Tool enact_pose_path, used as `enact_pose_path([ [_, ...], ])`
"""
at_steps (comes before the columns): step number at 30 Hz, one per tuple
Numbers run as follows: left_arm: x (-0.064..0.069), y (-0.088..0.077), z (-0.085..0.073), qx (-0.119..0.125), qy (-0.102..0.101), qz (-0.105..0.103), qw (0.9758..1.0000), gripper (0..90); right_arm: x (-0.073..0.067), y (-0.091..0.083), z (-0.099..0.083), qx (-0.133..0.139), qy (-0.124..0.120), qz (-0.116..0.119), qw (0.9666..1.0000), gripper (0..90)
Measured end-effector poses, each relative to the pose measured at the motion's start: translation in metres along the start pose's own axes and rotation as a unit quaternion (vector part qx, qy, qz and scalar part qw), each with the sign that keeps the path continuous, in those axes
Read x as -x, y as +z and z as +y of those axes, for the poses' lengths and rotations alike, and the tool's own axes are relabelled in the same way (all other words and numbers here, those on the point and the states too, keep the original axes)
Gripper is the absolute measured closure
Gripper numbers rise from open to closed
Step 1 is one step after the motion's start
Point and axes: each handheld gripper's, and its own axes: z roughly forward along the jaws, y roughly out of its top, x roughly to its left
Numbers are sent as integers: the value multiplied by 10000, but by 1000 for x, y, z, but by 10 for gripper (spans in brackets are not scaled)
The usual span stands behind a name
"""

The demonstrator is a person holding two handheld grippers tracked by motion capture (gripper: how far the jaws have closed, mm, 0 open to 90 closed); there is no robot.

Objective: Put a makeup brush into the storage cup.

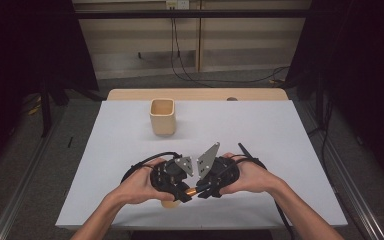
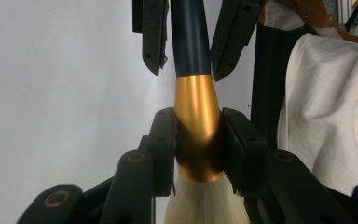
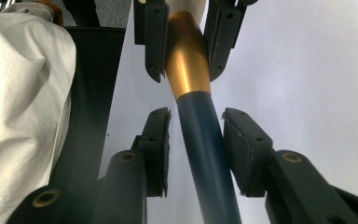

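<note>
At the near edge of the worktop, I have the left claw clamped on the gold ferrule of a makeup brush, pads pressed to both sides of the metal with the pale bristles fanning out just below the grip. The right claw meets it nose to nose and straddles the brush's dark blue handle; its jaws stand part open, and from its own camera I see a sliver of white on either side of the handle, so the pads are not yet pressing (close, but no hold). The brush hangs between the two claws above the white sheet, carried by the left one alone. The risk I see is in the handover: the ferrule is smooth and tapered, so if the left claw lets go before the right one bites, the brush could slide out and drop, bristles first. The handle also runs slightly askew between the right pads, so a squeeze could twist it rather than seat it. Farther back, well apart from both hands, a beige cup stands upright and open-mouthed; a loose or off-centre grip would make the brush swing on the way there and could knock the cup's rim.
</note>
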Motion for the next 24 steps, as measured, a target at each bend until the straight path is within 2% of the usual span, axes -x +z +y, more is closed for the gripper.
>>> enact_pose_path([
  [5, 0, 0, -1, 24, 19, 4, 10000, 665, -1, 0, 0, 1, -22, 18, 10000, 666],
  [13, 0, 1, 0, 31, -2, -11, 10000, 665, 0, 2, 0, 45, -56, 67, 10000, 663],
  [14, 0, 1, 0, 22, 0, -22, 10000, 666, -1, 2, 0, 26, 3, 74, 10000, 664],
  [15, -1, 1, 0, -7, 6, -27, 10000, 665, 1, 4, 0, 137, -144, -52, 9998, 667],
  [18, -2, 2, 0, 24, 18, -59, 10000, 665, 1, 5, 0, 119, -136, 63, 9998, 673],
  [21, -4, 4, 0, 45, 31, -70, 10000, 666, 0, 6, -1, 68, -112, 8, 9999, 698],
  [24, -4, 4, -1, 52, 24, -90, 9999, 666, -1, 7, -4, 58, -101, 66, 9999, 722],
])
